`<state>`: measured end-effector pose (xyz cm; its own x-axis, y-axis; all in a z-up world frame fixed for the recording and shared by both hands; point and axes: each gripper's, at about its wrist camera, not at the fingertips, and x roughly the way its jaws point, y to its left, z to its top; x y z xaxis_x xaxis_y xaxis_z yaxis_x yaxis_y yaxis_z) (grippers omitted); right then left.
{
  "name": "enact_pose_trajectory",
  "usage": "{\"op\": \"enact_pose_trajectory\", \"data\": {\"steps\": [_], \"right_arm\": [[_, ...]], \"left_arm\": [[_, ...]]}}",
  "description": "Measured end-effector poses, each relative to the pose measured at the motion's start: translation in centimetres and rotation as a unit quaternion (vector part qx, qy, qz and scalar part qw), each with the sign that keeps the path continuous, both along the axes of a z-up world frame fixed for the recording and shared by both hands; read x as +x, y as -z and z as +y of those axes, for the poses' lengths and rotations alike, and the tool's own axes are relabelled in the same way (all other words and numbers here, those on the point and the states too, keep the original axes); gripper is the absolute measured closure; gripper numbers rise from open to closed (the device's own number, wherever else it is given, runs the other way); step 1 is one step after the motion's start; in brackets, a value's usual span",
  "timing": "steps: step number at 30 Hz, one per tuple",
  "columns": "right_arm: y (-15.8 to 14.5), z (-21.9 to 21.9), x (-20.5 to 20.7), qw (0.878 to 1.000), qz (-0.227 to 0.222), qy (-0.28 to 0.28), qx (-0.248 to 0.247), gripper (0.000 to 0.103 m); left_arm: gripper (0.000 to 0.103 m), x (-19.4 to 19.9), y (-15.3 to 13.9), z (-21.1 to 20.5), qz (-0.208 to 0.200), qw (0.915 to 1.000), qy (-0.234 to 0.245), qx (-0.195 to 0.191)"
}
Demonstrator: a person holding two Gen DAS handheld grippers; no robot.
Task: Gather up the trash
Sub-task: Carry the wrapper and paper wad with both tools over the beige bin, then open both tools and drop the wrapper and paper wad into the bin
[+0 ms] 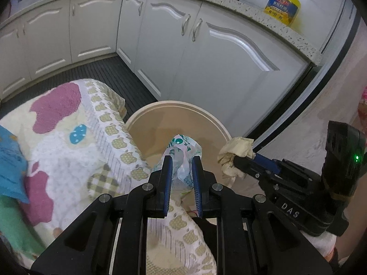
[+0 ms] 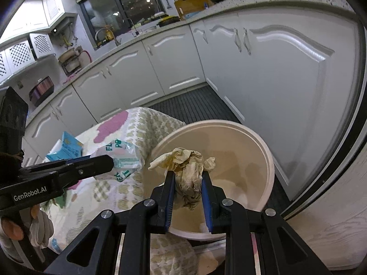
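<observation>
One table draped in a patterned cloth (image 1: 68, 137) fills the left of both views, beside one round beige bin (image 2: 268, 160) that stands open-mouthed on the dark slatted floor, just off the table's corner. Behind them runs a line of white cabinets (image 1: 160, 34). One yellow oil bottle (image 1: 283, 4) stands upright on the counter, and one blue packet (image 2: 66, 147) lies flat on the cloth.

Two grippers are in play, each carrying one piece of trash. The left gripper (image 1: 181, 160) has its jaws pinched narrow on a crumpled plastic wrapper (image 1: 183, 149) (white with green lettering), whose long axis runs out along the fingers toward the bin, held at the table's edge beside the rim. The right gripper (image 2: 188, 174) clamps a wadded beige tissue (image 2: 188, 167), which stands roughly upright between the pads, bulging above the fingertips, over the bin's mouth.
</observation>
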<state>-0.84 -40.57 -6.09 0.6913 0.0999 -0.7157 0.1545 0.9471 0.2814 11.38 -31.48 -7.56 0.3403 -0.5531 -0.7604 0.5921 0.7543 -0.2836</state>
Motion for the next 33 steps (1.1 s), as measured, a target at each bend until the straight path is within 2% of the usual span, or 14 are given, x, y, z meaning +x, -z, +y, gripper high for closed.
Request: {"op": "enact_pose_trajectory", "data": {"steps": [8,14,16,17,18,20,21,33], "right_arm": [[2.8,-1.3,0.8,0.999,0.033,0.012,0.013,0.082],[3.7,-1.7,1.3,0.999,0.044,0.024,0.011,0.082],[3.9,-1.7,1.4,0.999,0.048,0.025,0.006,0.074],[4.0,-1.7,1.4,0.998,0.05,0.027,0.002,0.065],[4.0,-1.7,1.4,0.998,0.05,0.029,0.001,0.062],[4.1,-1.8,1.4,0.998,0.051,0.032,0.003,0.062],[4.1,-1.8,1.3,0.998,0.05,0.032,0.004,0.062],[3.6,-1.5,0.7,0.998,0.046,0.035,0.008,0.061]], "left_arm": [[0.088,1.2,1.6,-1.2,0.014,0.9998,-0.008,0.005],[0.087,1.3,2.1,-1.2,0.017,0.9998,-0.014,0.001],[0.087,1.4,2.2,-1.1,0.02,0.9996,-0.018,-0.003],[0.082,1.5,2.3,-1.1,0.022,0.9996,-0.02,-0.004],[0.078,1.6,2.3,-1.0,0.024,0.9995,-0.021,-0.005],[0.059,1.7,2.5,-0.9,0.028,0.9993,-0.022,-0.011],[0.057,1.7,2.5,-0.8,0.03,0.9992,-0.022,-0.013],[0.056,0.3,2.0,-0.4,0.014,0.9997,-0.019,-0.002]]}}
